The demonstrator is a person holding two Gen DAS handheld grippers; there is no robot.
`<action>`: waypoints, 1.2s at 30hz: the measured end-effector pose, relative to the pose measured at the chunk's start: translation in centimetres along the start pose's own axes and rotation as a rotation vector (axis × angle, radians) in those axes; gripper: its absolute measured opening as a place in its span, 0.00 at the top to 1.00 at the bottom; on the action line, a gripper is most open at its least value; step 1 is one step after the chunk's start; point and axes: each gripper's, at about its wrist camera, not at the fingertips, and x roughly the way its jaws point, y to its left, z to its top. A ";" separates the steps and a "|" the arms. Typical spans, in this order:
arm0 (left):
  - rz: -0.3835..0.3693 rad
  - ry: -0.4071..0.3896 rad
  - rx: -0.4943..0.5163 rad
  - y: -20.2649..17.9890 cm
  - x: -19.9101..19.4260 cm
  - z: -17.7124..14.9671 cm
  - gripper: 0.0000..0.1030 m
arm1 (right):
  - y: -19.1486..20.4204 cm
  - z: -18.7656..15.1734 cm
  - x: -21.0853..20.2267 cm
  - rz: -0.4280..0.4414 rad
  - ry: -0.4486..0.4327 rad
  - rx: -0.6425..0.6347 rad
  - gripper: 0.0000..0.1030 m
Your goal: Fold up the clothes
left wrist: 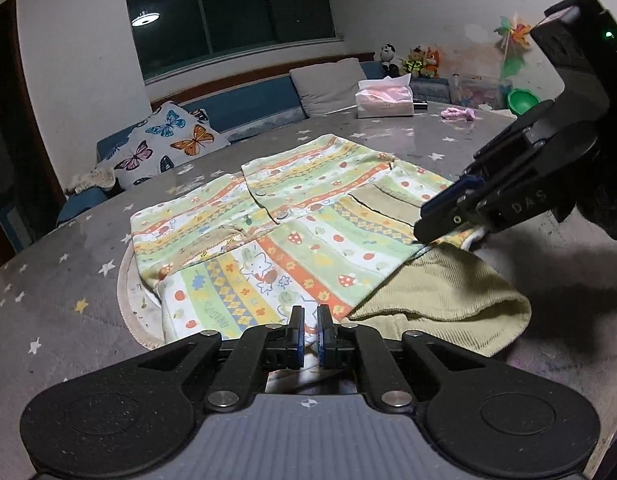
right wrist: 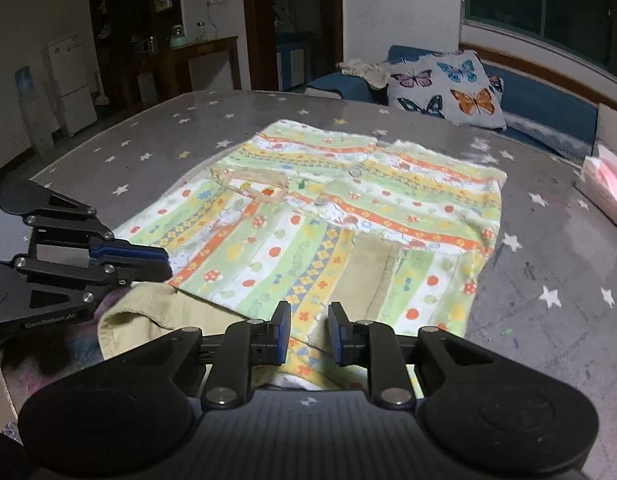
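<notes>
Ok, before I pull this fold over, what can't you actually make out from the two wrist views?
- Left wrist view: whether the left gripper pinches the patterned shirt; its own body hides the cloth edge.
- Right wrist view: the shirt's near hem, covered by the right gripper.
- Both views: how the beige cuff joins the shirt; it is tucked under.
- Left wrist view: the small items behind the tissue pack, too small.

Dark window (left wrist: 228, 12) reflecting ceiling lamp (left wrist: 145, 19); blue sofa (left wrist: 244, 108), butterfly cushion (left wrist: 168, 144); white fridge (right wrist: 72, 84); dim doorway (right wrist: 292, 24).
</notes>
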 end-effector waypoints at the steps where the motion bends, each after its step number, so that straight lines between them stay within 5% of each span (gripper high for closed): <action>1: -0.001 -0.001 0.005 0.0 -0.2 0.0 0.93 | -0.1 -0.2 0.0 0.000 0.002 0.001 0.80; 5: -0.002 -0.010 0.042 0.3 -1.5 -0.1 0.83 | -0.3 -0.4 -0.9 0.001 0.003 0.002 0.80; 7: -0.001 -0.018 0.082 0.3 -2.5 -0.4 0.59 | -0.5 -0.5 -1.5 -0.002 0.009 -0.005 0.80; 10: -0.016 -0.018 0.160 -0.4 -3.4 -1.2 0.52 | -0.7 -0.9 -2.2 -0.017 0.021 -0.026 0.80; 13: -0.025 -0.020 0.257 -1.7 -3.5 -2.0 0.45 | -0.6 -1.3 -2.9 -0.026 0.032 -0.059 0.64; 20: -0.014 -0.072 0.341 -4.2 -1.8 -1.8 0.44 | 0.9 -2.5 -4.2 -0.047 0.038 -0.217 0.50; 23: -0.020 -0.103 0.319 -4.1 -1.7 -1.1 0.53 | 1.6 -3.0 -4.2 -0.046 0.034 -0.290 0.44; 25: -0.039 -0.110 0.280 -3.6 -1.6 -0.5 0.76 | 1.9 -3.1 -4.2 -0.046 0.025 -0.320 0.37; 27: -0.054 -0.112 0.234 -2.9 -1.4 0.3 0.87 | 2.1 -3.0 -4.0 -0.046 0.009 -0.345 0.36; 36: -0.087 -0.119 0.015 1.1 -0.1 4.5 0.95 | 3.4 -1.4 -1.9 -0.007 -0.046 -0.436 0.40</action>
